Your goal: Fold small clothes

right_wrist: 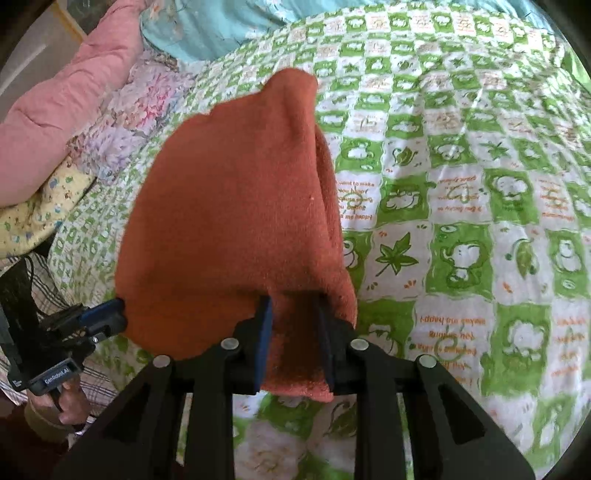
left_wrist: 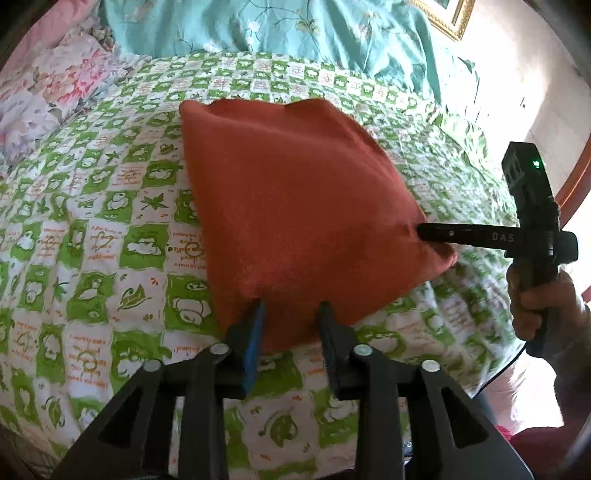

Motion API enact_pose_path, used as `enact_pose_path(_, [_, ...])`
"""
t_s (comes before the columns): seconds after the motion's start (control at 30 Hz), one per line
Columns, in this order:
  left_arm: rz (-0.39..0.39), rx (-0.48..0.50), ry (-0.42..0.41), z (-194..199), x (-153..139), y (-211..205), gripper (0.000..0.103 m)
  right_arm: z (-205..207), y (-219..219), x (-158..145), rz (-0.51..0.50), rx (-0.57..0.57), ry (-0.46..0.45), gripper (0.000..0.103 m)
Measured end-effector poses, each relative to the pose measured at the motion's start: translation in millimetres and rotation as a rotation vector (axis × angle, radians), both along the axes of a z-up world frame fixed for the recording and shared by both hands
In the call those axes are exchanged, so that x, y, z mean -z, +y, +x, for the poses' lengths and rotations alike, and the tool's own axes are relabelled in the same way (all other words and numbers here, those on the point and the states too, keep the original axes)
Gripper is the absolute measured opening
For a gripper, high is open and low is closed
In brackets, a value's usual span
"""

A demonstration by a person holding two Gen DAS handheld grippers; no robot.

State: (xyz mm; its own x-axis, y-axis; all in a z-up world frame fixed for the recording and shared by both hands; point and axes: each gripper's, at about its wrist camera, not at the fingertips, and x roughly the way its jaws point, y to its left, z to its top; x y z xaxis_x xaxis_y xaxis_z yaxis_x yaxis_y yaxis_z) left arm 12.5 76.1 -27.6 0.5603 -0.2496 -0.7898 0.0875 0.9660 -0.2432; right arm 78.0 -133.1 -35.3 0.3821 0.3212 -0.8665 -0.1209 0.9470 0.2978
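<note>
My right hand-held gripper point(right_wrist: 293, 343) pinches the orange cloth's point(right_wrist: 236, 206) corner above the bed point(right_wrist: 461, 221); left hand-held gripper point(left_wrist: 291, 325) spread, cloth loose between — likely that edge slips, spoiling the fold

A green-and-white checked cotton bedsheet point(left_wrist: 110, 236) printed with cartoon animals, leaves and orange lettering covers the bed. At its far side lies a rumpled teal quilt point(left_wrist: 295, 33) with a pale floral pattern. A pink padded quilt point(right_wrist: 62, 96) sits to the left, beside a pastel floral-print cloth point(left_wrist: 55, 85) in pinks and lilacs. A small yellow patterned cushion point(right_wrist: 40, 210) lies near it. A gilt picture frame point(left_wrist: 448, 18) shows against the pale wall.
</note>
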Motion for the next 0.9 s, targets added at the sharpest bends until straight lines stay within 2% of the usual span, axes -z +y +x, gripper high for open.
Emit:
enact_pose_path(0.13, [-0.013, -0.031, -0.008, -8, -12, 5, 0.044, -8, -1, -24, 0.012, 0.031, -0.073, 0.033])
enact_pose_path(0.2, [-0.011, -0.064, -0.012, -11, -18, 9, 0.054, -10, -1, -32, 0.026, 0.040, -0.095, 0.037])
enact_pose_path(0.27, [-0.006, -0.095, -0.016, -14, -22, 14, 0.061, -14, 5, -39, 0.030, 0.033, -0.116, 0.039])
enact_pose_path(0.37, [0.017, -0.124, -0.012, -16, -22, 19, 0.061, -21, 14, -44, 0.017, 0.011, -0.138, 0.043])
enact_pose_path(0.5, [0.011, -0.132, -0.007, -12, -22, 23, 0.064, -19, 22, -47, 0.013, -0.007, -0.158, 0.043])
enact_pose_path(0.67, [0.004, -0.138, -0.022, 6, -29, 27, 0.064, 24, 23, -48, 0.035, 0.022, -0.163, 0.043])
enact_pose_path(0.73, [0.018, -0.141, -0.023, 20, -30, 28, 0.068, 45, 24, -47, 0.056, 0.039, -0.160, 0.043])
enact_pose_path(0.83, [0.022, -0.143, -0.014, 50, -24, 36, 0.070, 72, 24, -39, 0.033, 0.072, -0.135, 0.043])
enact_pose_path(0.9, [-0.028, -0.143, 0.017, 81, -16, 50, 0.071, 88, 18, -33, 0.039, 0.101, -0.117, 0.043])
